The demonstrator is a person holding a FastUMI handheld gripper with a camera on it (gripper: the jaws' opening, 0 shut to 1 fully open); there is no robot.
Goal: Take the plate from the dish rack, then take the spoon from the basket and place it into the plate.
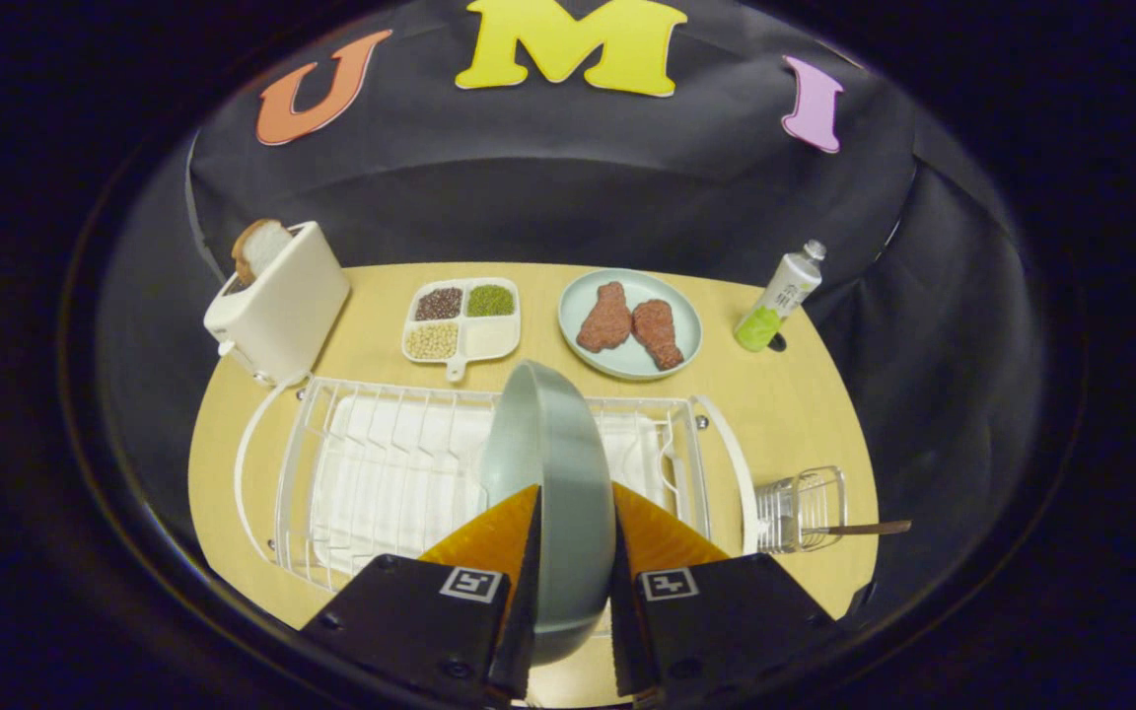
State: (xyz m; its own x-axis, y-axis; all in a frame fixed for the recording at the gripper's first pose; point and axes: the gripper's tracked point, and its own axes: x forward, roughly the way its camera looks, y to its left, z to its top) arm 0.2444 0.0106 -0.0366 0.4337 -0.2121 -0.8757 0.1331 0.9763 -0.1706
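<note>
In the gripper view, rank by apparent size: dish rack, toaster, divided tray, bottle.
Largest to smallest as they look:
1. dish rack
2. toaster
3. divided tray
4. bottle
The rack lies nearest the camera, which inflates it. The hand-held gripper is shut on the grey plate.

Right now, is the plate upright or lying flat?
Upright, on edge: the plate stands over the dish rack, its rim clamped between both fingers of the gripper.
</note>
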